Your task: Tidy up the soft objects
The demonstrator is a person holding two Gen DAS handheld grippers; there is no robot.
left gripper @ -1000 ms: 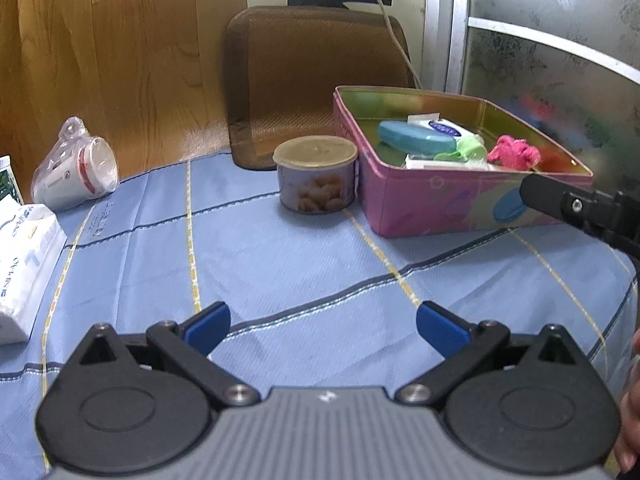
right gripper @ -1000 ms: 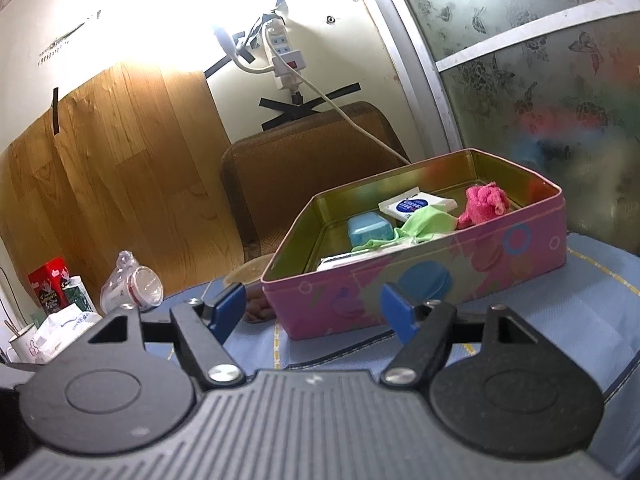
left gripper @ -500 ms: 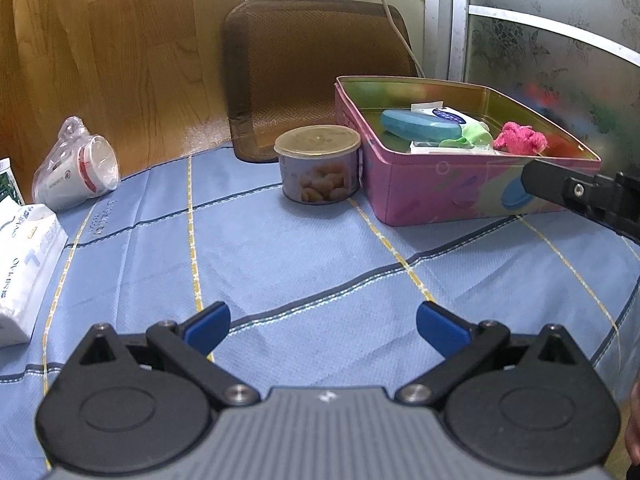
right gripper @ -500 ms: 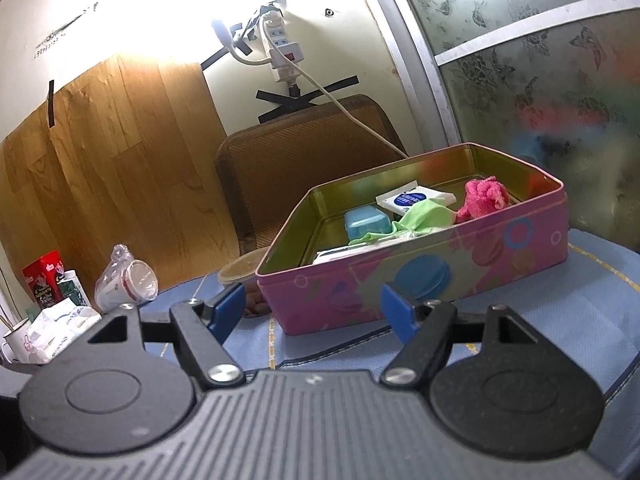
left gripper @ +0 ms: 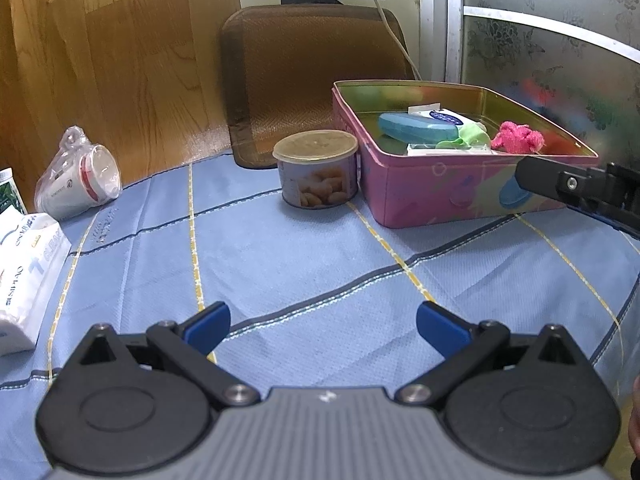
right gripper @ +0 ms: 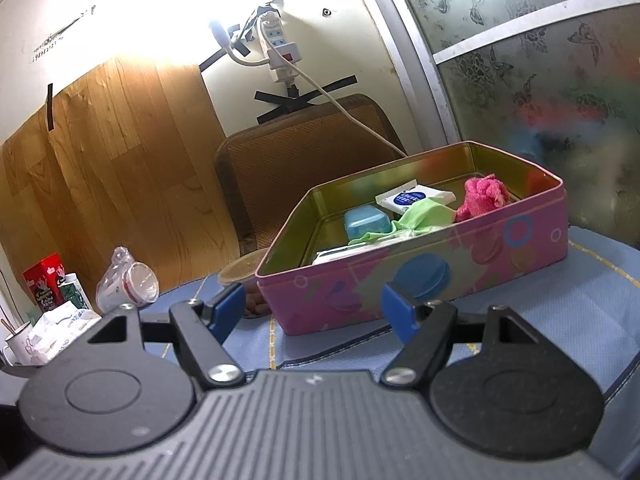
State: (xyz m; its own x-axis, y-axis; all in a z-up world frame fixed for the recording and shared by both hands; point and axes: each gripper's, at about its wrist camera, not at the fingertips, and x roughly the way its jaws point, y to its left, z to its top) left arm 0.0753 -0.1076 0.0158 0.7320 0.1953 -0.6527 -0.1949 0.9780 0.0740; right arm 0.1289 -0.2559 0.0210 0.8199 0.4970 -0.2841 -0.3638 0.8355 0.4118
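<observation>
Left wrist view: the left claw (left gripper: 322,326) hangs spread and empty over the blue-clothed desk (left gripper: 280,256); the pink tin (left gripper: 452,196) holds a pink cloth (left gripper: 518,141).

Right wrist view: the right claw (right gripper: 314,310), spread and empty, faces the tin (right gripper: 460,268), green cloth (right gripper: 424,218) inside.

Crumpled pink cloth (right gripper: 484,196) and, seemingly, green cloth (right gripper: 424,216) lie inside tin (right gripper: 460,276).
</observation>
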